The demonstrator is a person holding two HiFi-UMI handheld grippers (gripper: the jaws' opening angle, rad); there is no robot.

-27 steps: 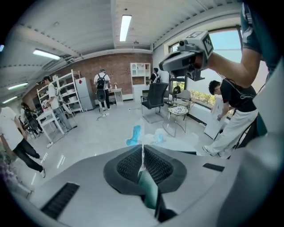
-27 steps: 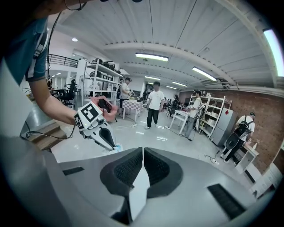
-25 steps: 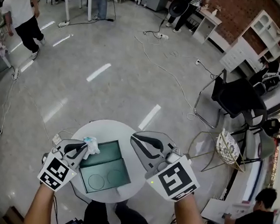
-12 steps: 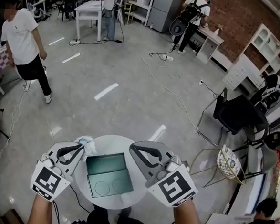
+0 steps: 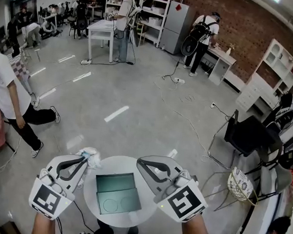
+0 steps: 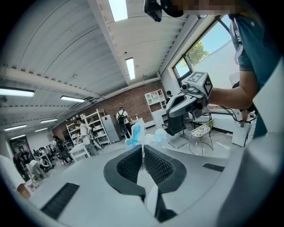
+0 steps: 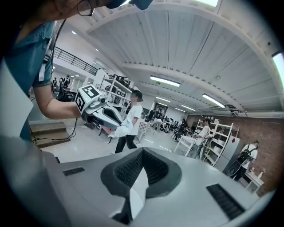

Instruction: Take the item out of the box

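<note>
My left gripper is shut on a crumpled white and blue packet, held in the air left of the table's rim. In the left gripper view the packet sticks out past the closed pads. The open green box lies on the small round white table far below, with only two round hollows showing inside. My right gripper hovers above the box's right side, jaws together with nothing between them. From the right gripper view I see the left gripper and its packet.
A black chair and a wire-frame stool stand to the right of the table. Cables trail across the grey floor. A person walks at the left; others stand by a white table and shelves at the back.
Both grippers have risen well above the table, which now looks smaller and farther below. The packet went up with the left gripper, moving from over the box's corner to left of the table.
</note>
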